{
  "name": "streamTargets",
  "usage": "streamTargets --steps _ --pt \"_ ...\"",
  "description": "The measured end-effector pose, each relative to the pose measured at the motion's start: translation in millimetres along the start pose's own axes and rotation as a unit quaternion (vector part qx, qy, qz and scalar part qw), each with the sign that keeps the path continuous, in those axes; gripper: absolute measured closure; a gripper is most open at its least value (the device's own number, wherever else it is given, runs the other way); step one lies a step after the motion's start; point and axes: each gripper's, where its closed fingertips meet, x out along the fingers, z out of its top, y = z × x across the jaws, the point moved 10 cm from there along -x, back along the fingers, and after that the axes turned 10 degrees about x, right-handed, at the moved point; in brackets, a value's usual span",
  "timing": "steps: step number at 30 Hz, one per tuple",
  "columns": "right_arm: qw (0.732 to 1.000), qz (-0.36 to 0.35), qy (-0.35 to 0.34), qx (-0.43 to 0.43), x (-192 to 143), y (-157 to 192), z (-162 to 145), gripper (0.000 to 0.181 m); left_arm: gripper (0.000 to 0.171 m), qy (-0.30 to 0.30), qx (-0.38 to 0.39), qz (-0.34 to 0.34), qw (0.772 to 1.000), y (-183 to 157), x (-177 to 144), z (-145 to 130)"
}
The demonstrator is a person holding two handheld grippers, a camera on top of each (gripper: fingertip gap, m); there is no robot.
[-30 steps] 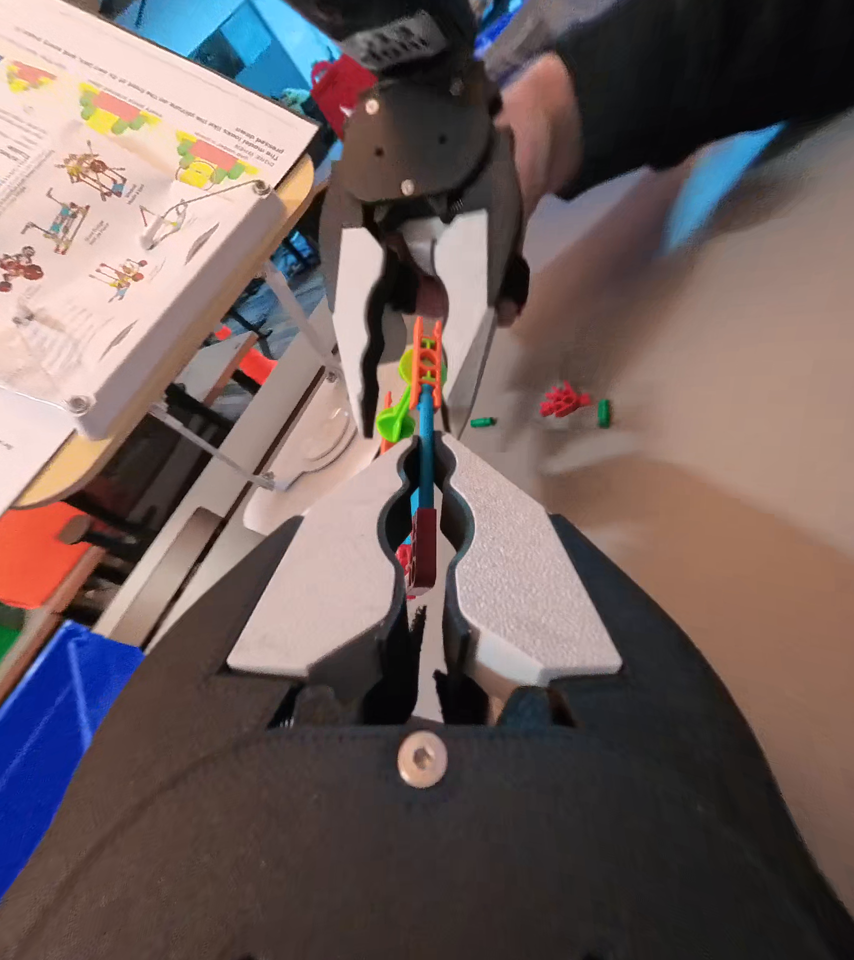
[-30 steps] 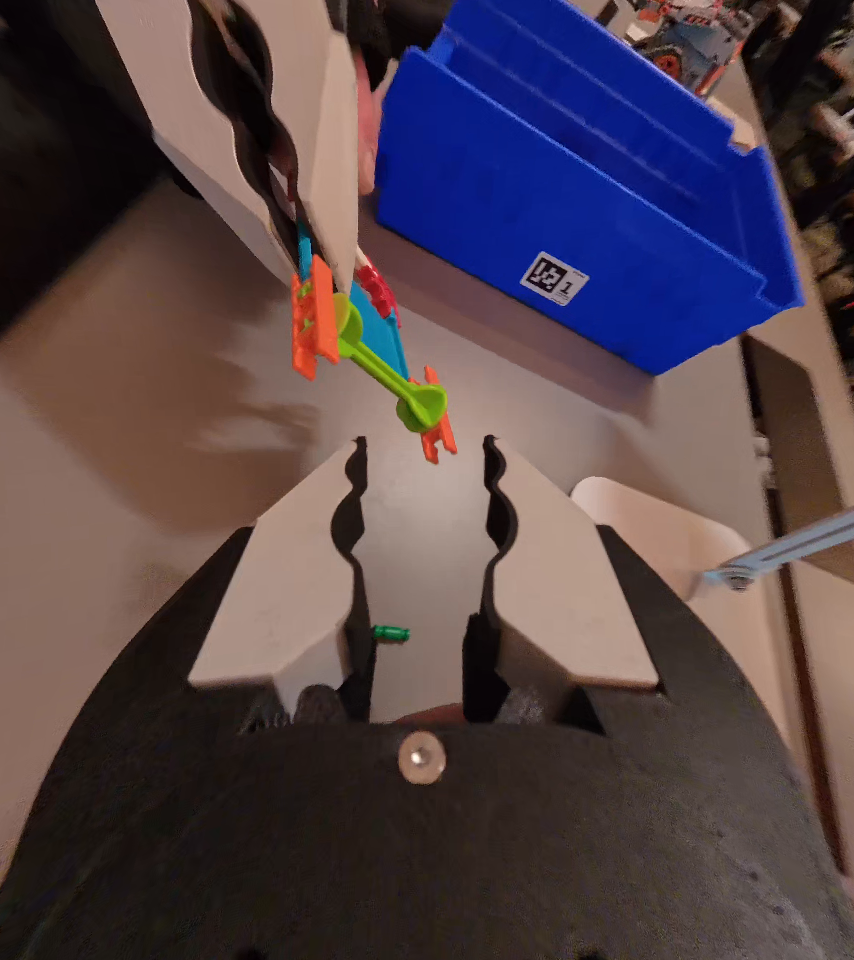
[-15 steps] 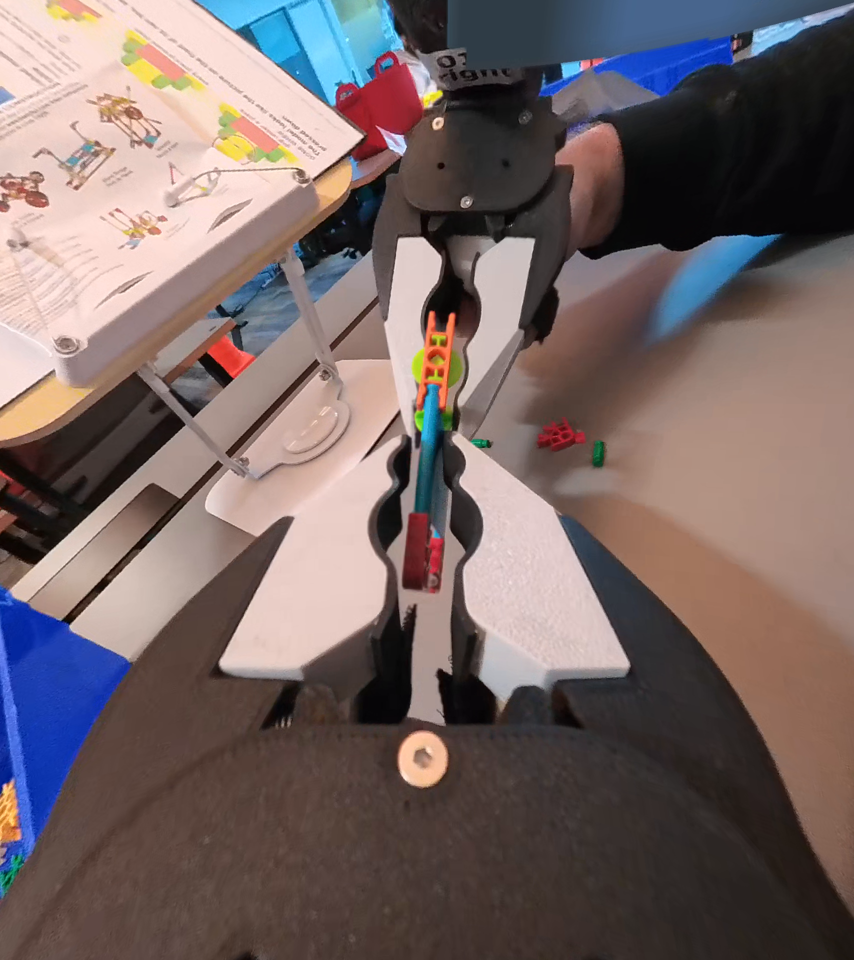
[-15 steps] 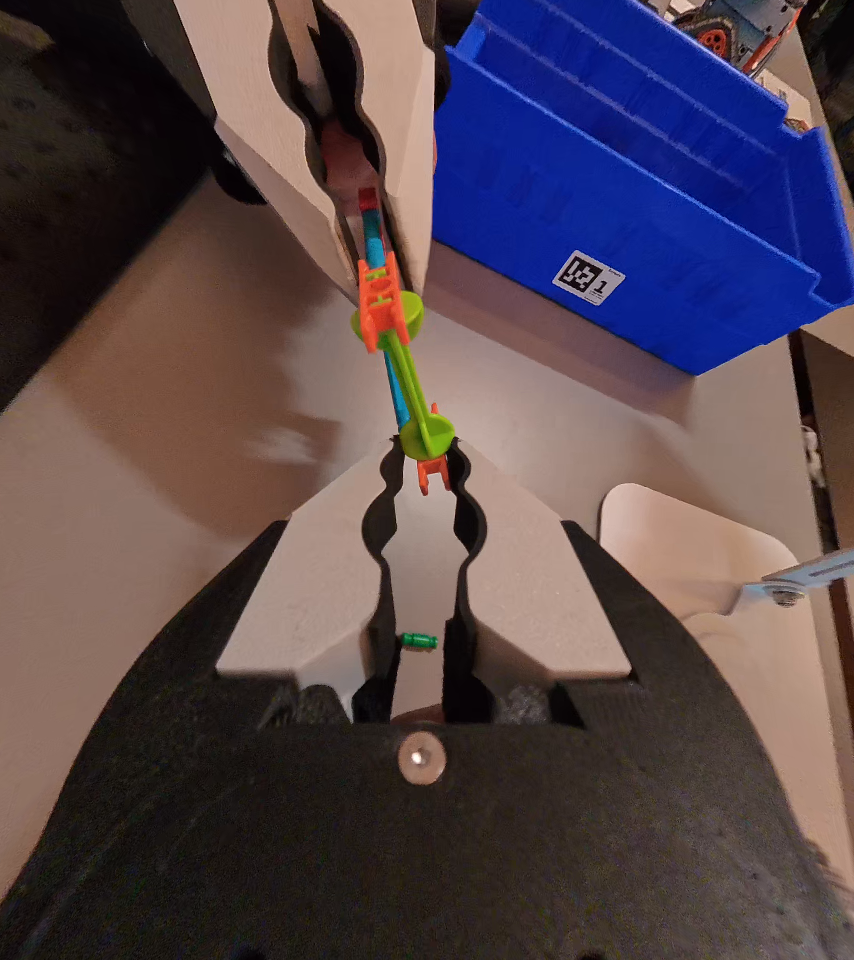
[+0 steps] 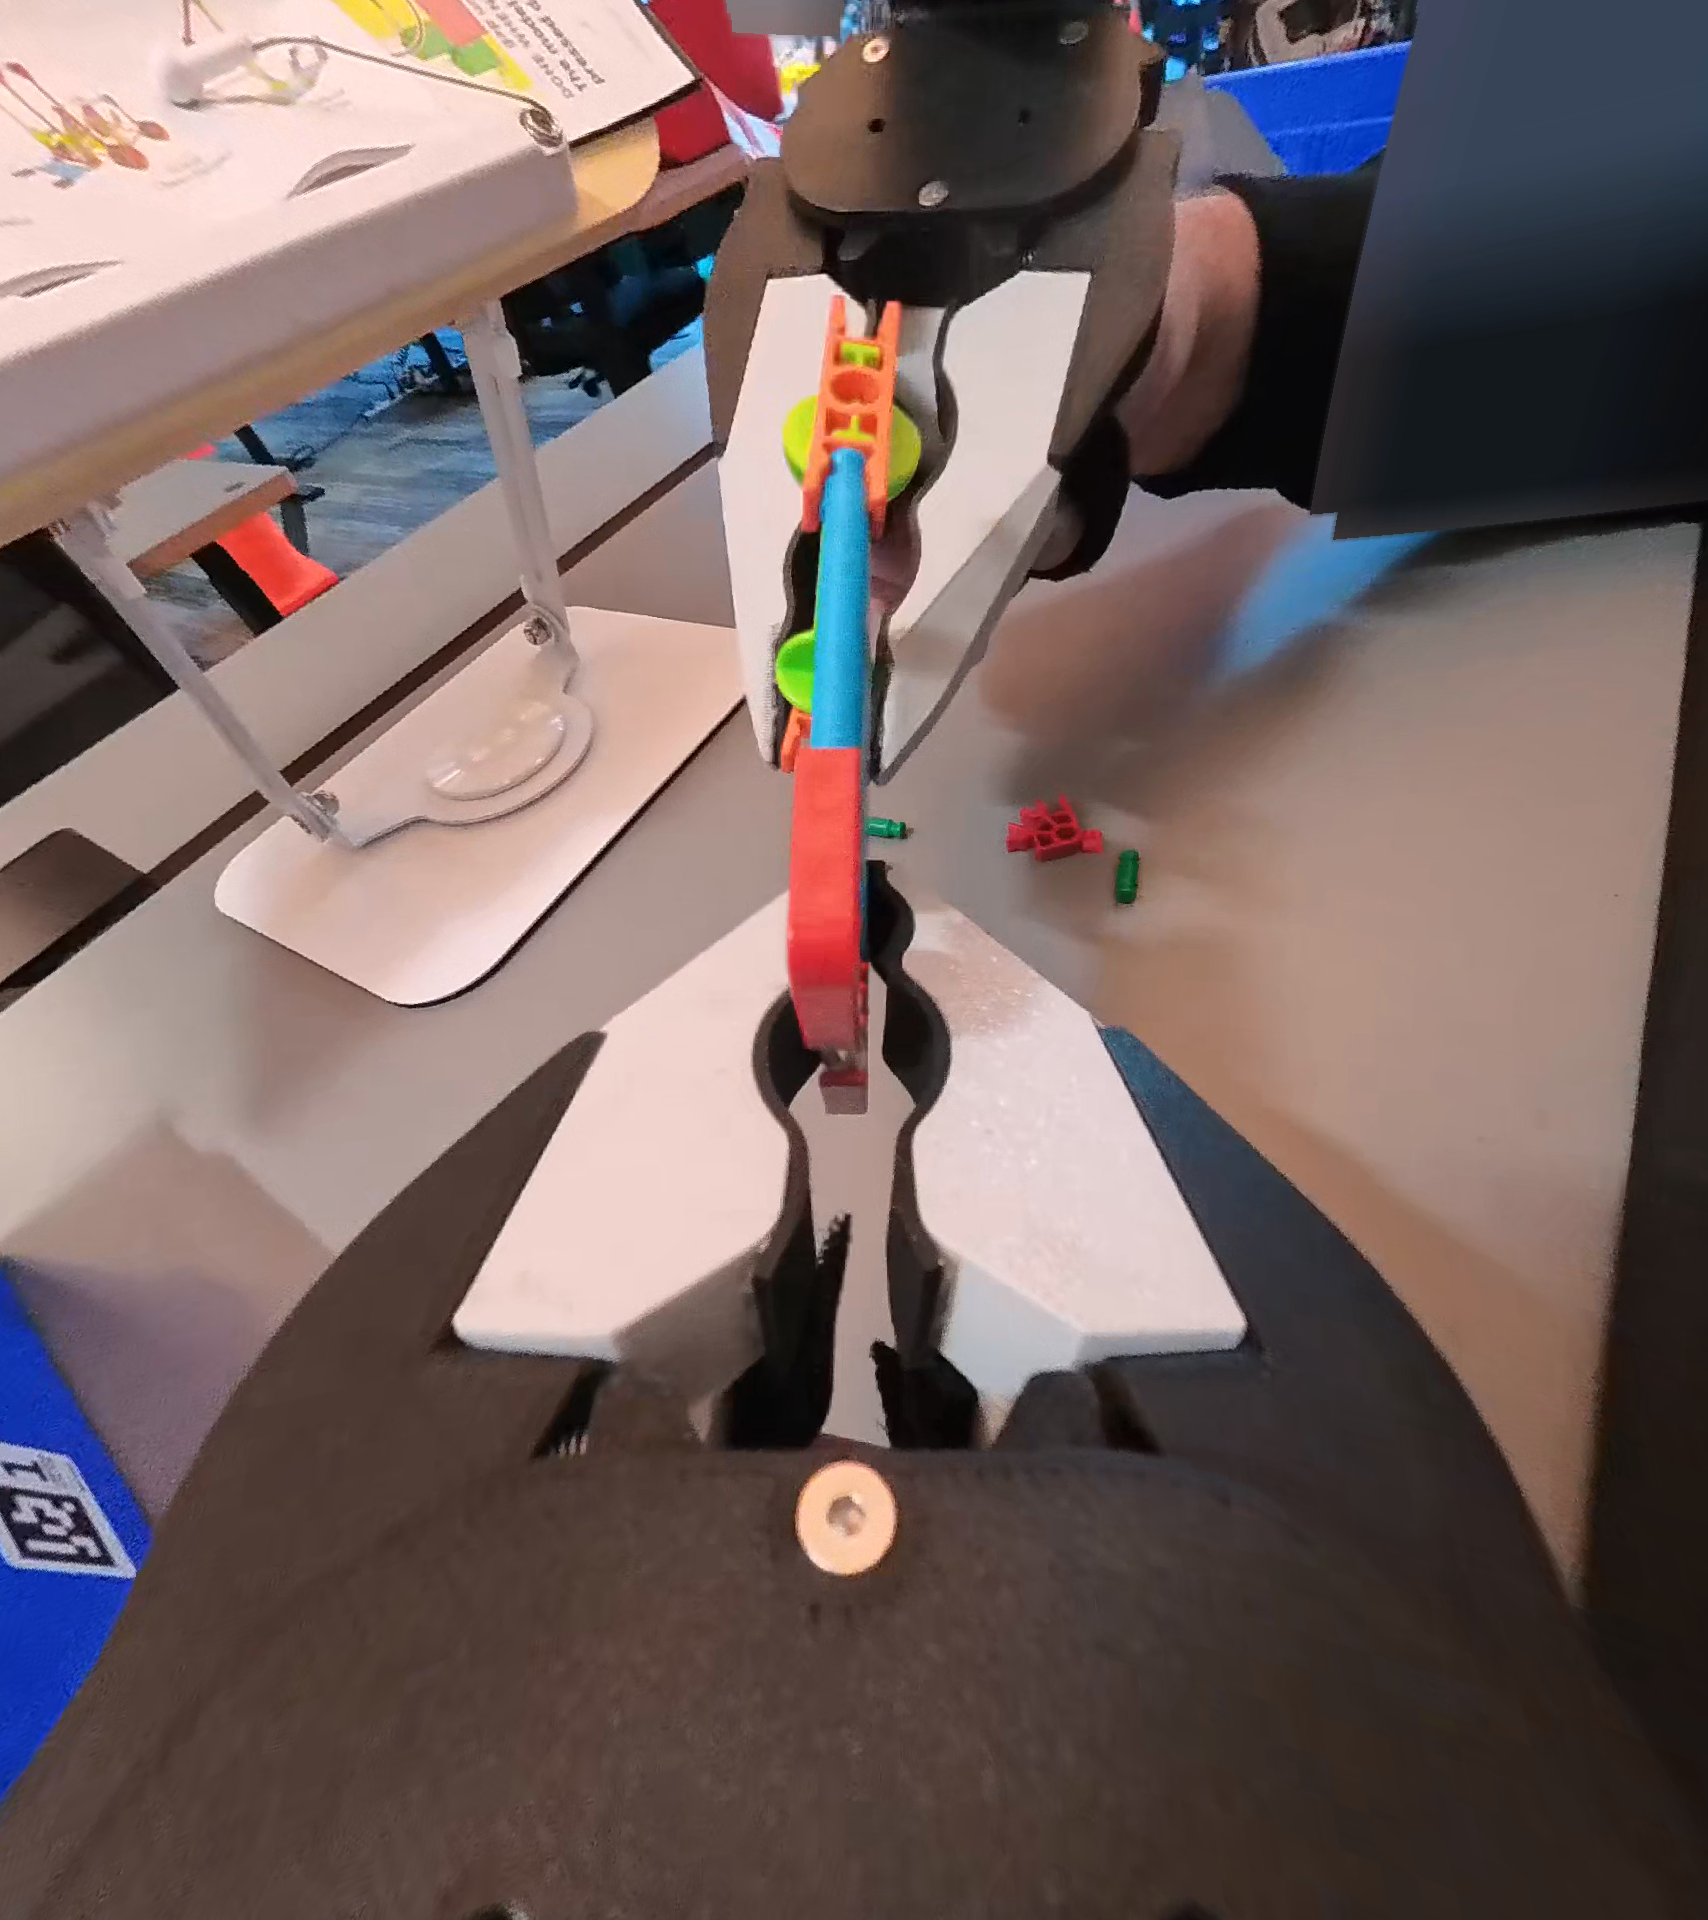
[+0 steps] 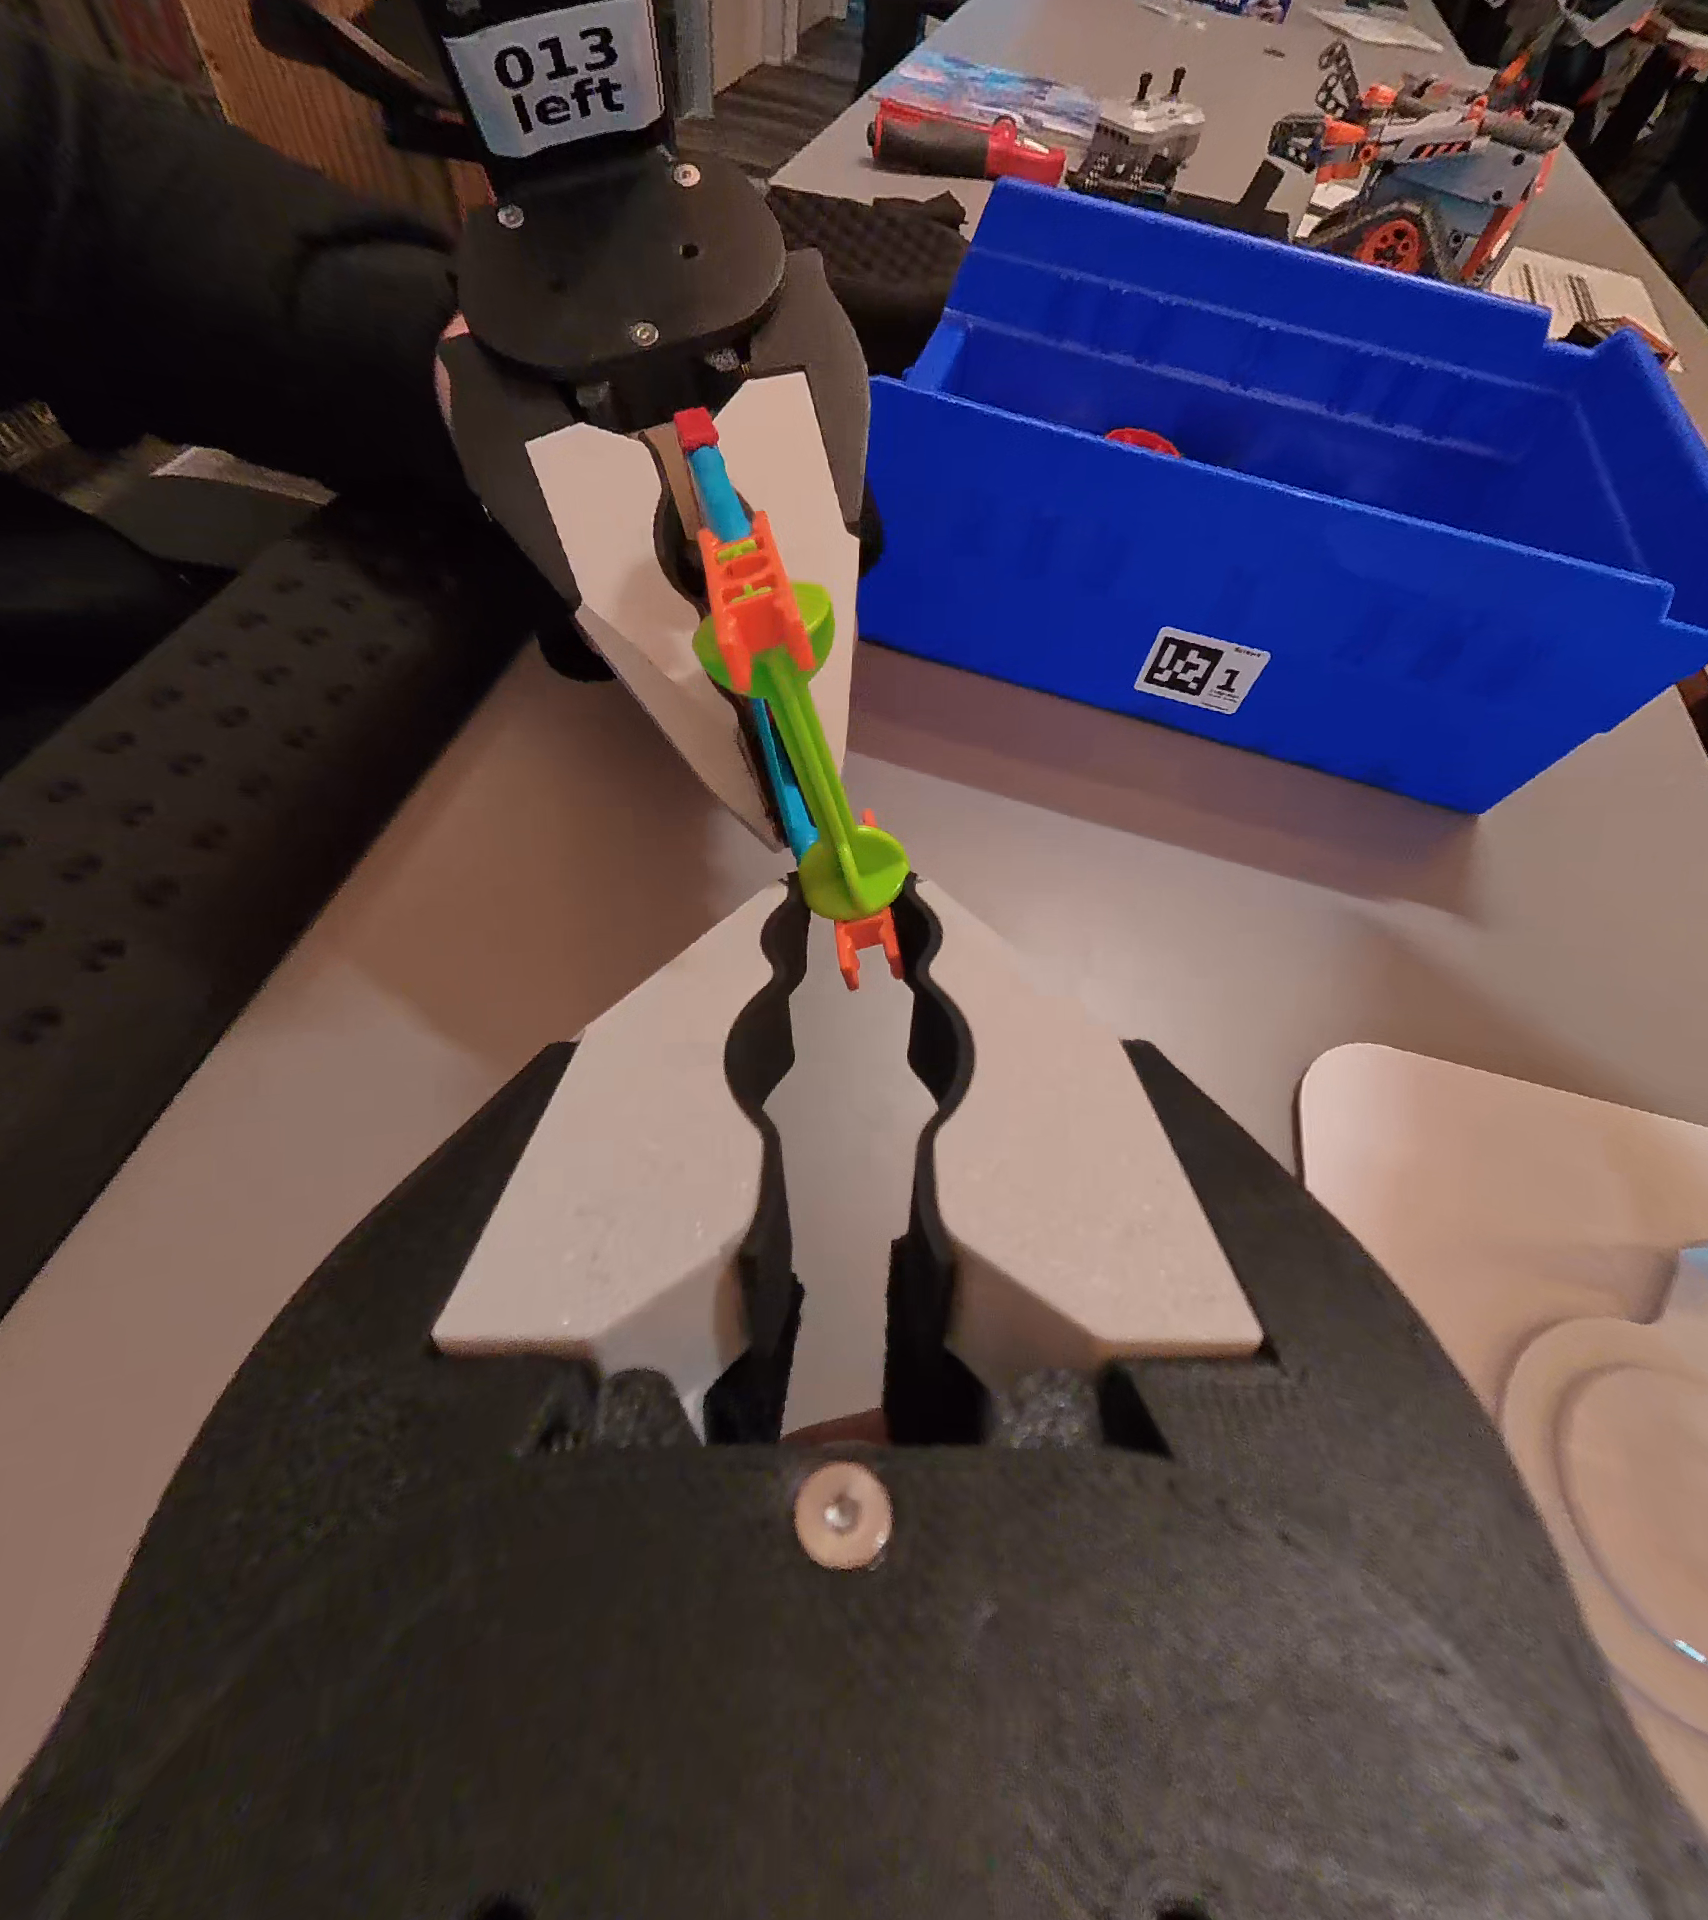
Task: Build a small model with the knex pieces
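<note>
slim toy assembly (image 5: 834, 665) of glossy snap-fit plastic: blue rod, lime discs, ribbed orange connectors, flat red end piece; held in the air above the smooth beige bench (image 5: 1297, 997). left tongs (image 5: 855, 940), matte white scalloped fingers, closed on the red end; right tongs (image 6: 855, 914) nearly closed, pinching the small orange connector at the far tip. beyond: ridged blue plastic bin (image 6: 1349, 582), red connector (image 5: 1052, 831) and green pegs (image 5: 1126, 876) loose on bench, white stand base (image 5: 455, 831).
</note>
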Motion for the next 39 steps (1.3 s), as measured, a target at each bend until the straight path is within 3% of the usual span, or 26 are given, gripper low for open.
streamTargets --steps 11,29,32,35,39 --pt "0.999 0.026 -0.019 0.007 0 3 1 0.169 0.17 0.008 0.0 -0.02 1.0 -1 -1 0" --pt "0.998 -0.02 0.029 -0.054 -2 6 1 0.163 0.17 -0.001 -0.011 -0.027 1.0 -1 -1 -3" --pt "0.997 -0.02 0.021 -0.068 -4 7 1 0.16 0.17 0.033 -0.028 -0.056 0.997 -2 4 -14" --pt "0.994 -0.03 0.06 -0.086 4 8 -6 0.174 0.17 0.053 -0.036 -0.07 0.995 -3 8 -19" --pt "0.992 -0.038 0.088 -0.08 11 5 -15 0.167 0.17 0.076 -0.056 -0.094 0.991 -3 13 -28"
